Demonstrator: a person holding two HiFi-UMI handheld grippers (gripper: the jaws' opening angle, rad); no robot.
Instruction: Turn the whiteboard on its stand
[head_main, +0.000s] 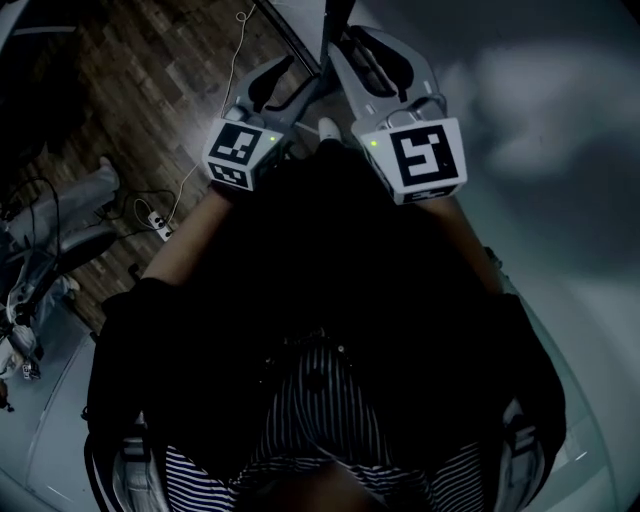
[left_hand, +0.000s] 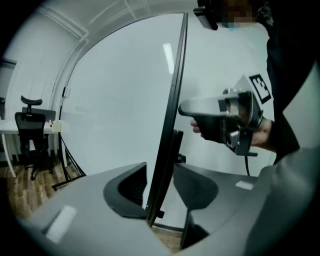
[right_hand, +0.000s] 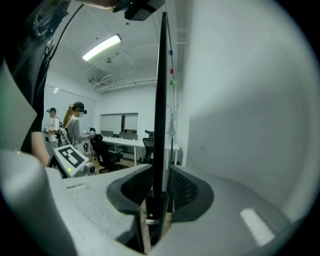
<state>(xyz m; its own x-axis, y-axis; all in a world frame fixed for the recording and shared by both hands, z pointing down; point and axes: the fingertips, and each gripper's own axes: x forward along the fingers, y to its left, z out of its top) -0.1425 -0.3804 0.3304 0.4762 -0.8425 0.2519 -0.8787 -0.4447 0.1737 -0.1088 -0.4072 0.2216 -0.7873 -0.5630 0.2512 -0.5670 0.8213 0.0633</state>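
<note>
1. White on its faces and framed in dark metal, the whiteboard (left_hand: 120, 100) stands upright at the person's 12 o'clock. Its near edge (right_hand: 160, 90) is turned toward them, so it looks like one thin line.
2. At the far end of the board, thin dark legs reach the wooden floor; I take them for the stand (left_hand: 67, 165).
3. The left gripper (left_hand: 160, 187) reaches in from about 11 o'clock. Its jaws are roughly half open with the edge between them. A clear gap shows beside the right pad, so it has hold of nothing.
4. The right gripper (right_hand: 160, 192) comes from about 1 o'clock and seems to sit higher on the same edge. Its jaws are narrower, and a slit of room shows on each side of the frame, so I judge it is not clamped either.
5. In my judgement this fits two stages: a hold being taken on the edge to swing the board, or a hold let go with the board already swung.
6. In both cases the hands must keep the jaws in line with the thin frame, because a pad that catches it would drag the board.
</note>
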